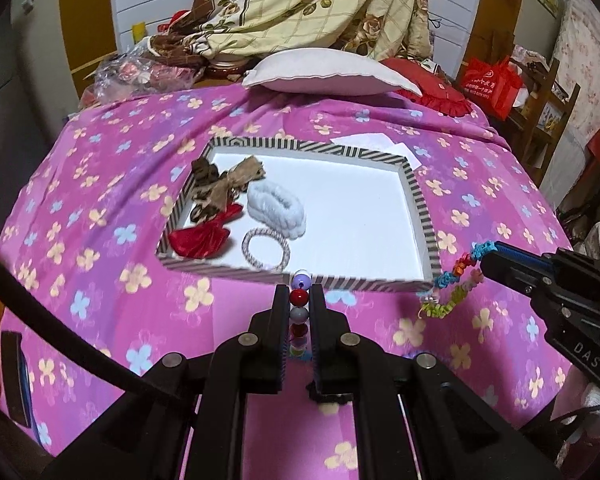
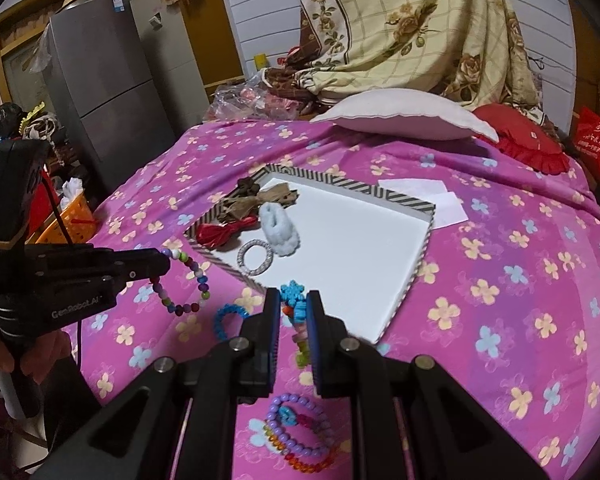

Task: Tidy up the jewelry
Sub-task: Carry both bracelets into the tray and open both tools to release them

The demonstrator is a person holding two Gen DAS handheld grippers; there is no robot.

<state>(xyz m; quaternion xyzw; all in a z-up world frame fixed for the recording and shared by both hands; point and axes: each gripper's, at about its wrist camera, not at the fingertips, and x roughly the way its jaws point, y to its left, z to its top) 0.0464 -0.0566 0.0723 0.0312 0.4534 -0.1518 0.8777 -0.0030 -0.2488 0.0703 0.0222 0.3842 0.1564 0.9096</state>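
- Left wrist view: the left gripper (image 1: 300,300) is clamped on a beaded bracelet (image 1: 299,303) of round red, grey and lilac beads, held off the bed (image 1: 112,168) just short of the tray's near edge.
- Right wrist view: the right gripper (image 2: 294,312) is clenched on a colourful crocheted bracelet (image 2: 292,298), blue at the top with orange and green parts hanging below the fingers.
- In the left wrist view that crocheted bracelet dangles from the right gripper's tip just off the tray's near right corner.
- A striped-rim tray (image 1: 418,204) with a white floor lies on the pink flowered bed cover, in the middle of the bed.
- In the tray's left half lie a brown bow (image 1: 224,184), a red bow (image 1: 204,236), a fluffy white scrunchie (image 1: 276,204) and a silvery hair ring (image 1: 266,248), close together; the hair ring is nearest the near edge.
- A blue ring (image 2: 224,320) and a heap of purple and mixed bead bracelets (image 2: 300,436) lie on the cover nearer than the tray.
- A white pillow (image 1: 324,72) lies at the bed's far edge.
- A hand (image 2: 28,356) grips the left gripper's handle.
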